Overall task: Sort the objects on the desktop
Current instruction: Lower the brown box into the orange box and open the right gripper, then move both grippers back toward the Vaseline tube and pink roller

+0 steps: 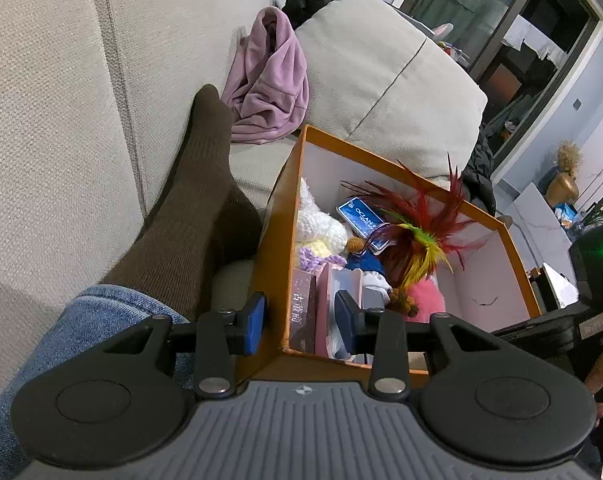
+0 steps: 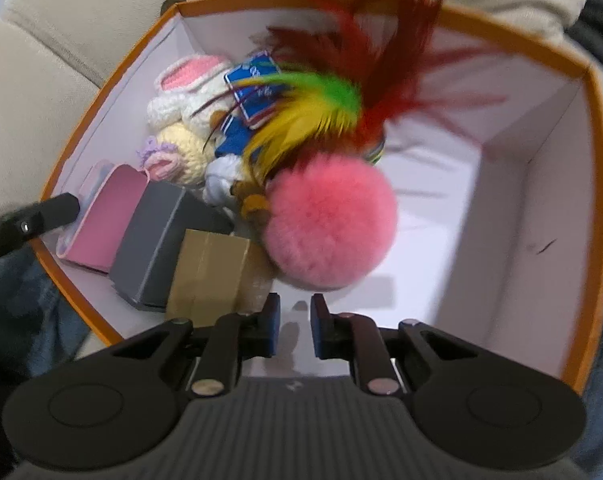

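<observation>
An orange box with a white inside rests on a beige sofa; it also shows in the right wrist view. In it lie a pink pompom with red, yellow and green feathers, crocheted white and yellow toys, a blue card pack, a pink case, a grey box and a brown carton. My left gripper is open and straddles the box's near left wall. My right gripper is open and empty, just above the box floor in front of the pompom.
A leg in a brown sock and blue jeans lies on the sofa left of the box. A lilac garment and a beige cushion sit behind it. The other hand-held device is at the right edge.
</observation>
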`<state>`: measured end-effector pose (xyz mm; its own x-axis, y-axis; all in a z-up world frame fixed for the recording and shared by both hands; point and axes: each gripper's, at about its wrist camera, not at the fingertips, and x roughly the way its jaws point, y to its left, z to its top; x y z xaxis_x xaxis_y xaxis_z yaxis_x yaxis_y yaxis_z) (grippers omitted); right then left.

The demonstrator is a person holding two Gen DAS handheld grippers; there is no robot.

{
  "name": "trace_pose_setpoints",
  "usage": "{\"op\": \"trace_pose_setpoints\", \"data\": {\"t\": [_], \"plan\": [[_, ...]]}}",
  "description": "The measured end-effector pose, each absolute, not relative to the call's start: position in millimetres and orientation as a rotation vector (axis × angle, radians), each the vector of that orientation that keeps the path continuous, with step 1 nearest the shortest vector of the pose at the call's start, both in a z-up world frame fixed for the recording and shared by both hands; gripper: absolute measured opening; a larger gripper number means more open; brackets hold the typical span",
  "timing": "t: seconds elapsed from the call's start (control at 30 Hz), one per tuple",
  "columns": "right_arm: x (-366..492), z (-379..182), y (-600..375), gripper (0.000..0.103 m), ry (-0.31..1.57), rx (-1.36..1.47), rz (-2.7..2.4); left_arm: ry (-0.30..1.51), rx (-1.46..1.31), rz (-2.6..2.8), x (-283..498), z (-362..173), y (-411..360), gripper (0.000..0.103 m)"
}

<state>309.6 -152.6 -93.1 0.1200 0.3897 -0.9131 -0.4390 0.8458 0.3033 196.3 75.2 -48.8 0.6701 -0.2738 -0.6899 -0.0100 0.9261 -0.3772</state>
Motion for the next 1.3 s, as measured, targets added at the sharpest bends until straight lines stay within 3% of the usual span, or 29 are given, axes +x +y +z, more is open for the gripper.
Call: {"op": "trace_pose_setpoints", "data": {"t": [0.13, 0.57, 0.8, 0.97, 1.07, 1.17, 1.3], "plan": [[308.7, -97.6, -141.3, 0.000, 1.341, -0.017, 0.674, 0.828, -0.372, -0.152, 196.7, -48.9, 75.9, 0.042], [297.8, -92.0, -123.9, 0.001, 1.286, -0.059, 0.667, 0.820, -0.361, -0.140, 195.9, -45.6, 75.5, 0.041], [277.3, -66.8, -124.2, 0.005, 1.155, -0.146, 0.651, 0.759, -0.310, -0.115, 188.1, -21.0, 72.8, 0.041], [248.4, -33.0, -153.0, 0.006, 0.953, -0.148, 0.683, 0.722, -0.257, -0.130, 172.4, 3.3, 57.4, 0.041], [224.8, -17.9, -172.9, 0.013, 0.829, -0.114, 0.697, 0.703, -0.232, -0.165, 156.7, 14.6, 42.6, 0.041], [202.3, -12.6, -185.3, 0.034, 0.722, -0.088, 0.676, 0.695, -0.206, -0.205, 140.3, 20.9, 27.4, 0.041], [176.2, -12.9, -206.3, 0.040, 0.667, -0.040, 0.640, 0.693, -0.200, -0.259, 119.5, 23.0, 9.7, 0.044]]}}
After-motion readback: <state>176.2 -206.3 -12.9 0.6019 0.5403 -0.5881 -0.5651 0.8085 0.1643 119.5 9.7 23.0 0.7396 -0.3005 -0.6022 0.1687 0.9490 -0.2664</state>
